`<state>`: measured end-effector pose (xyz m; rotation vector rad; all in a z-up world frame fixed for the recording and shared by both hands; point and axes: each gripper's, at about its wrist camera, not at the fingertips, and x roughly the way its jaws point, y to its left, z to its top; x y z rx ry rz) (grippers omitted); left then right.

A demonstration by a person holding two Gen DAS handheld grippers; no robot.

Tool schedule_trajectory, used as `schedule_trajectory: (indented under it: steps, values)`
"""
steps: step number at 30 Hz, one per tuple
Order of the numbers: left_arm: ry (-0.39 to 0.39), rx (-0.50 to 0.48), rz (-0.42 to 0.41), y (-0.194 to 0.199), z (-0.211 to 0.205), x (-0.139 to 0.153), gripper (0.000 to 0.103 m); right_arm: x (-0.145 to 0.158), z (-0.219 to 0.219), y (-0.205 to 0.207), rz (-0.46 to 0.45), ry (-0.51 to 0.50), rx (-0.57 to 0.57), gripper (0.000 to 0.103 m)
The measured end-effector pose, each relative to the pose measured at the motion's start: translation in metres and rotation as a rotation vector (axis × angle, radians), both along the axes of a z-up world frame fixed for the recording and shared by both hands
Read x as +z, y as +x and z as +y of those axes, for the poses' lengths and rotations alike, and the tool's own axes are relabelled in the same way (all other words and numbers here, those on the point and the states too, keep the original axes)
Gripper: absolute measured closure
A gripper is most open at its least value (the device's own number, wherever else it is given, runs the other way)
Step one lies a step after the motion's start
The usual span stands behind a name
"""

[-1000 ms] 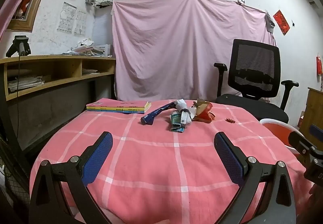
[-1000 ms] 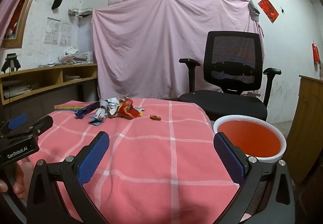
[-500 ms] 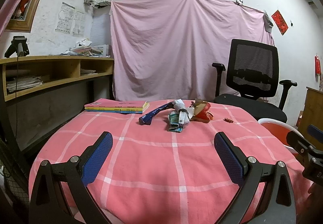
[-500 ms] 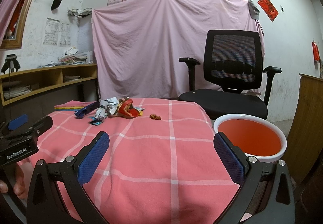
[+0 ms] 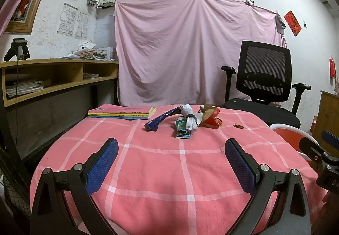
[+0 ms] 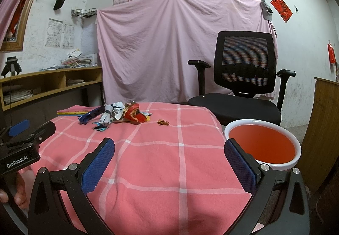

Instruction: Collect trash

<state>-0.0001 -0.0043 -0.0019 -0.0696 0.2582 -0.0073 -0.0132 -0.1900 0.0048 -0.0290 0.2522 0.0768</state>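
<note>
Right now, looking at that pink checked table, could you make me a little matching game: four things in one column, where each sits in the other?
Things:
1. stack of books
2. dark blue wrapper
3. small brown scrap
4. red bin

Places:
A. alone, right of the trash pile
B. beside the table's right edge
C. far left corner
D. left end of the trash pile

Pairs: 1-C, 2-D, 3-A, 4-B

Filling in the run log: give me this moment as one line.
left claw open, empty | right claw open, empty | wrappers on table, untouched | bin at table's right | phase: approach
</note>
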Motion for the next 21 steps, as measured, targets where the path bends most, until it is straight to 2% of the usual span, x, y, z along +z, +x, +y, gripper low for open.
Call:
schedule_trajectory:
  steps: [21]
  values:
    - [0.006,-0.004,-0.002,-0.0012,-0.0060,-0.0004,0.005,0.0005,0.0013,0.0015,-0.001,0.006,-0.003,0.000]
